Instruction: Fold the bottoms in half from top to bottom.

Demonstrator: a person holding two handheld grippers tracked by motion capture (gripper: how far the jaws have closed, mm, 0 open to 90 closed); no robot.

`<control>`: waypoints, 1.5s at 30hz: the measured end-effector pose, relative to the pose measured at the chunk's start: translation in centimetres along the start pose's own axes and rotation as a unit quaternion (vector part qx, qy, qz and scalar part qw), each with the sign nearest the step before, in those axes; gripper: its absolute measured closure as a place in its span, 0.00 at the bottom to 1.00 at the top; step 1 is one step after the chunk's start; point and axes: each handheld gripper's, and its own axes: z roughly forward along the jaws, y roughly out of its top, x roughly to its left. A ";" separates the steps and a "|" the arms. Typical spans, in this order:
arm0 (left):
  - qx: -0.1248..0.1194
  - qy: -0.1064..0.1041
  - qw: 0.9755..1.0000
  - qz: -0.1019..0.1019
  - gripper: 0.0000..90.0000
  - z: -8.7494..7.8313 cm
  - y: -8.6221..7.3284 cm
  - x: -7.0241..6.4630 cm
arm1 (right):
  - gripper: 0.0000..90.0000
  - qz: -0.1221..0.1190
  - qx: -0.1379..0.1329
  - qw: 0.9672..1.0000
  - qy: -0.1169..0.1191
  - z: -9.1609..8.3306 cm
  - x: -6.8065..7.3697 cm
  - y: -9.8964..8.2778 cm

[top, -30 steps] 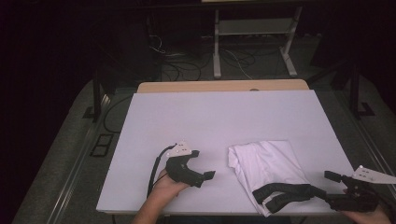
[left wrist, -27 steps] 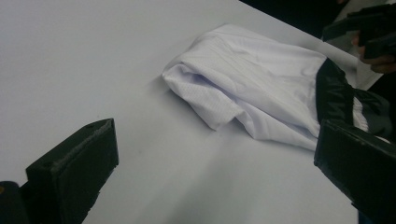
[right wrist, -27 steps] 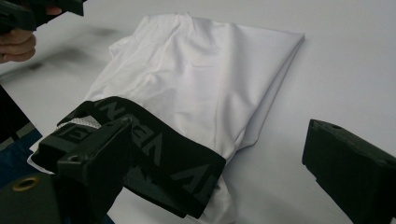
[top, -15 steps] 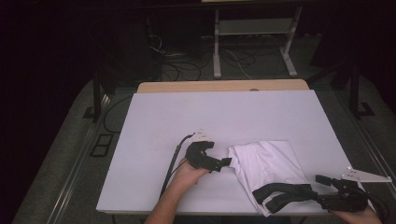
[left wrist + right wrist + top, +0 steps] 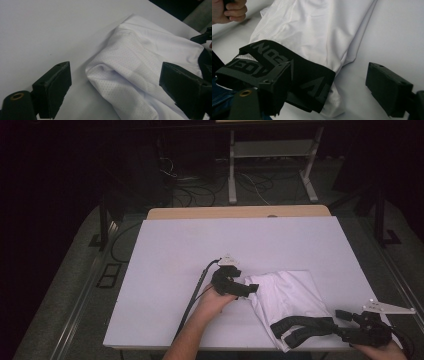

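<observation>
Moved right across the table, the left gripper [image 5: 248, 289] now straddles the white garment's [image 5: 290, 295] left corner with jaws apart but just closing, while the right gripper [image 5: 345, 322], jaws also narrowing yet unclamped, brackets the black waistband [image 5: 287, 67]; next, both must pinch fabric.

Dim room around a lit table [image 5: 165, 270], soft shadows, near fingers slightly blurred in gripper views

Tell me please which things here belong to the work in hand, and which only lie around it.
In the work: white garment, its black waistband, left gripper, right gripper.

Lying about: white table cover, metal stand and cables on the floor behind the table.
</observation>
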 end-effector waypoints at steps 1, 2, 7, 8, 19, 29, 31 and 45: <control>0.003 0.002 1.000 0.000 0.13 0.1 0.0 -0.1 | 0.24 -0.002 0.002 1.000 -0.001 0.0 0.1 0.0; 0.005 0.002 1.000 0.000 0.13 0.3 0.0 -0.2 | 0.26 -0.002 0.003 1.000 0.000 0.0 0.1 0.0; 0.016 0.010 1.000 0.001 0.21 1.0 0.0 -0.4 | 0.33 -0.008 0.013 1.000 -0.006 0.2 0.4 -0.1; 0.023 0.010 1.000 -0.004 0.21 1.4 0.0 -0.4 | 0.34 -0.007 0.015 1.000 -0.005 0.2 0.4 -0.1; 0.050 0.018 0.998 -0.018 0.48 2.1 -0.1 -0.9 | 0.50 -0.004 0.024 1.000 -0.001 0.0 0.9 -0.3; 0.063 0.038 0.997 -0.009 0.88 1.9 -0.2 -1.7 | 0.86 0.008 0.038 0.999 0.006 0.0 1.1 -0.3; 0.062 0.040 0.997 -0.007 0.90 1.8 -0.2 -1.8 | 0.87 0.008 0.038 0.999 0.008 -0.1 1.1 -0.3; 0.045 0.063 0.997 0.006 0.92 0.7 1.1 -1.5 | 0.88 0.006 0.026 0.999 0.033 -0.3 1.7 0.3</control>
